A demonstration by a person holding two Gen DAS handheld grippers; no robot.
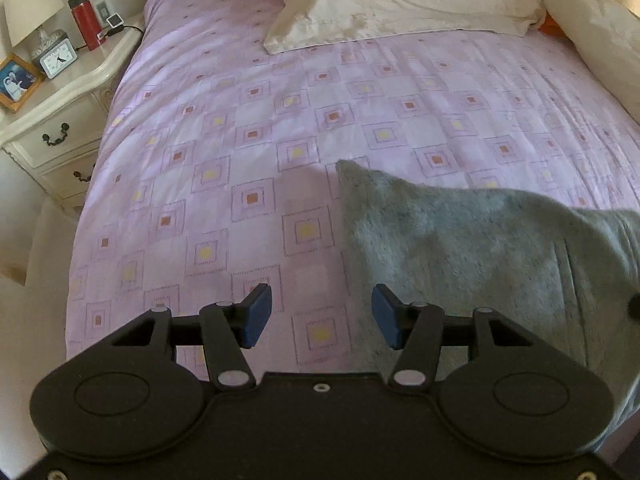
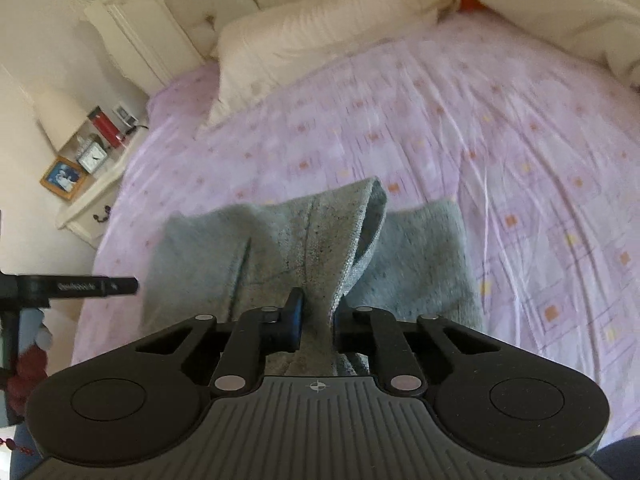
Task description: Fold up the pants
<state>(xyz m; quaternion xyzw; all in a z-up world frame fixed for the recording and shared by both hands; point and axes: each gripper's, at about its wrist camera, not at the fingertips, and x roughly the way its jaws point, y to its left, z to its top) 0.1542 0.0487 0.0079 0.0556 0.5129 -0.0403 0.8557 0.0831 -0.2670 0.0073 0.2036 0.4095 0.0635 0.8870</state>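
The grey knit pants (image 2: 304, 248) lie on the lilac patterned bedspread (image 2: 500, 152), partly folded, with one edge lifted off the bed. My right gripper (image 2: 318, 320) is shut on a bunched fold of the pants at their near edge, pulling the cloth up into a ridge. In the left wrist view the pants (image 1: 480, 252) drape to the right, raised toward the frame's right edge. My left gripper (image 1: 322, 316) hangs open above the bedspread (image 1: 240, 140), just left of the pants' edge, with nothing between its blue pads (image 1: 258, 316).
Cream pillows (image 1: 400, 0) and a bunched duvet (image 1: 600, 40) lie at the head and right side of the bed. A white nightstand (image 1: 60, 92) on the left holds a lamp, clock, red flask (image 1: 86, 20) and framed photo. A black rod (image 2: 80, 286) juts in at left.
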